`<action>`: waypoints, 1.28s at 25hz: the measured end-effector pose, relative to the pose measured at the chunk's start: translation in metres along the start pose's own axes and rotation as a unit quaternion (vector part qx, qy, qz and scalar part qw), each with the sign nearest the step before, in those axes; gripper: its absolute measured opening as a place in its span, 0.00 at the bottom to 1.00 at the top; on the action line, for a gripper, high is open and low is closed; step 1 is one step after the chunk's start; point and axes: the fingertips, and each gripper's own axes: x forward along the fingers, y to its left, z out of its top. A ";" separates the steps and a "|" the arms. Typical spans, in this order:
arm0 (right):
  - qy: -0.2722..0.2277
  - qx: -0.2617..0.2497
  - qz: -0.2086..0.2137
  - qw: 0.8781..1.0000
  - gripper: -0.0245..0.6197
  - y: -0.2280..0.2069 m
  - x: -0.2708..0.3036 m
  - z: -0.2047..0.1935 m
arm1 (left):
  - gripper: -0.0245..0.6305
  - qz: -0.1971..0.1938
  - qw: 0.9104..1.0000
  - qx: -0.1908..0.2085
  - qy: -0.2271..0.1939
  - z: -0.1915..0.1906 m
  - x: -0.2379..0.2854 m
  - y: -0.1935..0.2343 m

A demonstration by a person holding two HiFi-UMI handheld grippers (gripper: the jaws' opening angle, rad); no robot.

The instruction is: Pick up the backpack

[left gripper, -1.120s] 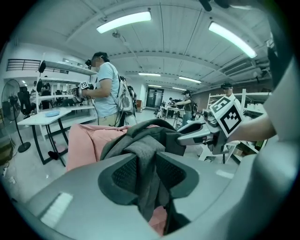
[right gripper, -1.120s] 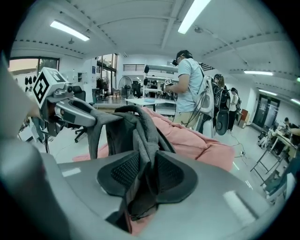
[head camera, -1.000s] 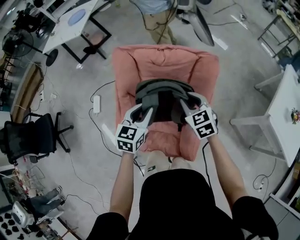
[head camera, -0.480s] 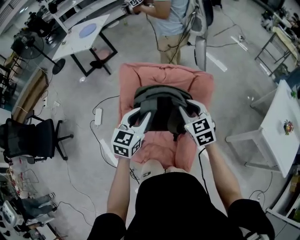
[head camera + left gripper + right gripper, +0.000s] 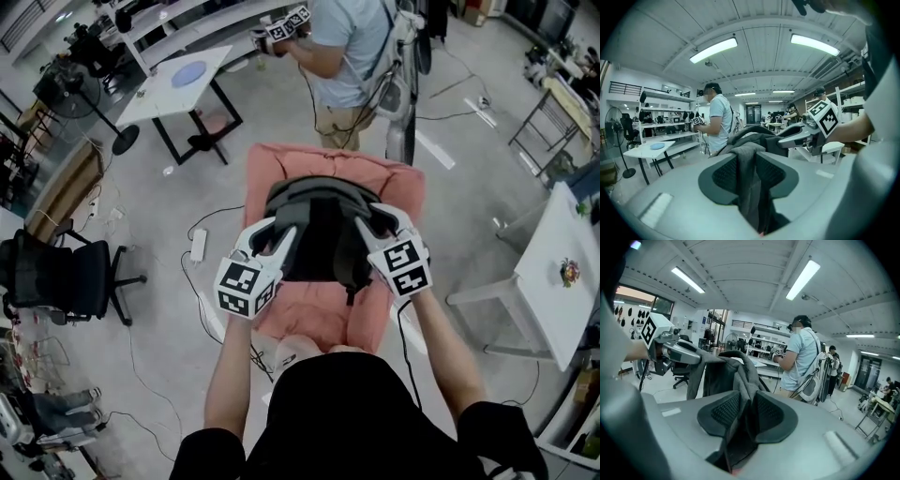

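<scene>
The backpack (image 5: 319, 230) is dark grey and hangs between the two grippers, above the middle of a pink cushion (image 5: 389, 187) that lies on the floor (image 5: 169, 375). From the head view I cannot tell whether its bottom is clear of the cushion. The left gripper (image 5: 278, 236) holds it at its left side and the right gripper (image 5: 368, 223) at its right side, both near the top of the bag, with the arched top edge toward the cushion's far edge.

In the left gripper view the jaws are clenched on a fold of the backpack's grey fabric (image 5: 749, 168), which runs up between the two black pads. The right gripper (image 5: 787, 139) shows beyond, gripping the other side. In the right gripper view the jaws grasp a fold of the backpack (image 5: 740, 423) in the same way, and the fabric stretches across to the left gripper (image 5: 691, 356).

Past the cushion's far edge a person (image 5: 342, 47) in a light blue shirt stands on the floor. A white worktop (image 5: 178, 80) stands to the far left, and a black office chair (image 5: 66, 277) is well apart from the cushion's left edge
</scene>
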 end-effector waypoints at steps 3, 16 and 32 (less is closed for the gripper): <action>-0.008 -0.012 0.005 1.000 0.22 0.004 -0.002 0.015 | 0.20 0.003 1.000 0.003 -0.003 0.010 -0.009 0.006; -0.042 -0.028 0.012 0.999 0.22 -0.001 -0.011 0.079 | 0.20 0.017 0.999 0.033 -0.036 0.072 -0.034 0.025; -0.069 -0.056 0.010 0.996 0.22 -0.001 -0.032 0.126 | 0.20 0.028 0.995 0.049 -0.079 0.118 -0.061 0.025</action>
